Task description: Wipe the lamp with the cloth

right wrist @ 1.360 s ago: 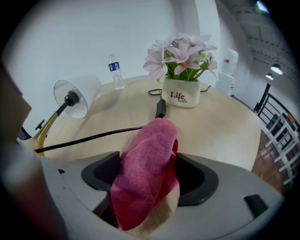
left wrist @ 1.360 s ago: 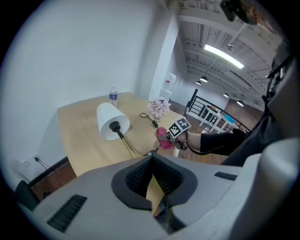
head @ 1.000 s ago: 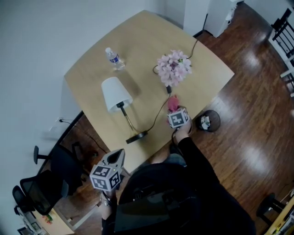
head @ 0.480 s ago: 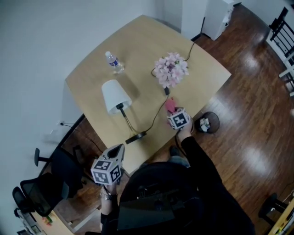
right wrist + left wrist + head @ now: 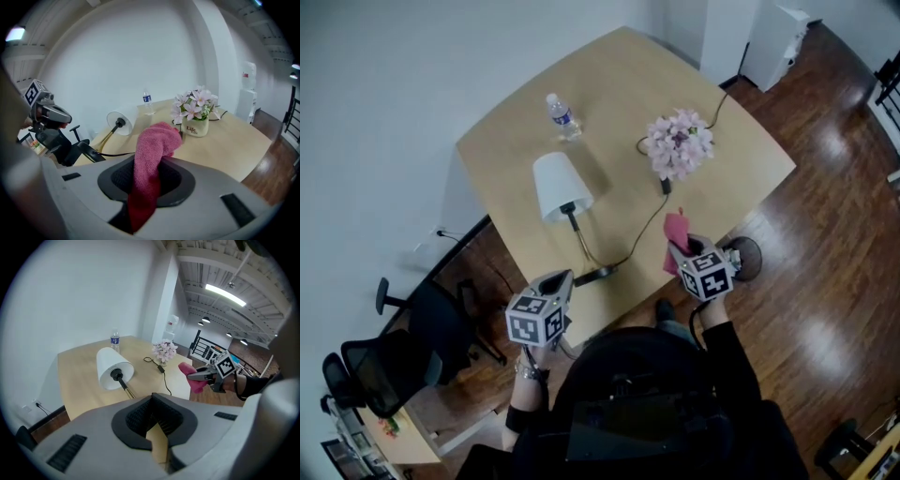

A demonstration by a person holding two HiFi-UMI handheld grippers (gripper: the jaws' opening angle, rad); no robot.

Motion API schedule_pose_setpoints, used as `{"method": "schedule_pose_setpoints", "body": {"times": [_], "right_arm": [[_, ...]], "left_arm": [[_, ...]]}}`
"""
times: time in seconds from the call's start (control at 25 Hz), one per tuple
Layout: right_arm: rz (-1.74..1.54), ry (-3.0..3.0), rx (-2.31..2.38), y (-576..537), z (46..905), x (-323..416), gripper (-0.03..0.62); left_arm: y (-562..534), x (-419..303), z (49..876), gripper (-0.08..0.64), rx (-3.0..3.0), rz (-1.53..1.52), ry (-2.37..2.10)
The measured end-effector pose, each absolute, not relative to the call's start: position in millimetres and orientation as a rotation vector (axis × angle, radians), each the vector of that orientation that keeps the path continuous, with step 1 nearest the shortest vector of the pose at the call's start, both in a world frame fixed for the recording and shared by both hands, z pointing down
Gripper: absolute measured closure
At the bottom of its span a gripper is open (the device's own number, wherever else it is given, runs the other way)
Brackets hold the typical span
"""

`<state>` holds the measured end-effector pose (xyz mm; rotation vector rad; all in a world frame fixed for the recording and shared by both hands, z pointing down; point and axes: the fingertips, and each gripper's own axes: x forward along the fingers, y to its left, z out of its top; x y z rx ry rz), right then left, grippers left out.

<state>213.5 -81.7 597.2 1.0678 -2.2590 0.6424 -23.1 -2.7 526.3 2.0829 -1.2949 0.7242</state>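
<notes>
The lamp, with a white shade [image 5: 561,186] and a brass stem down to a dark base [image 5: 595,275], is on the wooden table [image 5: 609,84]; the shade [image 5: 120,123] shows its open end in the right gripper view. My right gripper [image 5: 682,246] hangs above the table's front edge, its jaws just closed and now shut on the pink cloth [image 5: 676,236], which droops out of them [image 5: 152,154]. My left gripper [image 5: 565,278] is shut and empty, just off the table's front edge near the lamp base. From the left gripper view the shade [image 5: 111,373] lies ahead.
A water bottle [image 5: 563,116] stands at the table's far side. A pot of pink flowers [image 5: 680,145] stands right of the lamp, and a black cord [image 5: 645,227] runs past it. A small bin [image 5: 748,255] sits on the floor, an office chair [image 5: 384,366] at the left.
The right gripper has risen from the table with the pink cloth in its jaws and come back toward the front edge. The left gripper has moved a little toward the lamp base.
</notes>
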Motion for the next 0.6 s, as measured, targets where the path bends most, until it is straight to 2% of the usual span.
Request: {"method": "schedule_pose_setpoints", "body": {"times": [0.36, 0.44, 0.6], "right_arm": [[0.634, -2.293, 0.967, -58.0, 582.2, 188.8, 0.503], [0.626, -2.290, 0.949, -54.7, 581.1, 186.5, 0.503], [0.627, -2.278, 0.922, -50.7, 581.6, 184.4, 0.503]], "left_arm": [[-54.8, -51.2, 571.5, 0.553, 1.964, 0.707, -1.358], [-72.7, -52.6, 579.7, 0.379, 1.940, 0.665, -1.340], [-101.0, -54.6, 606.4, 0.267, 1.859, 0.578, -1.290]]}}
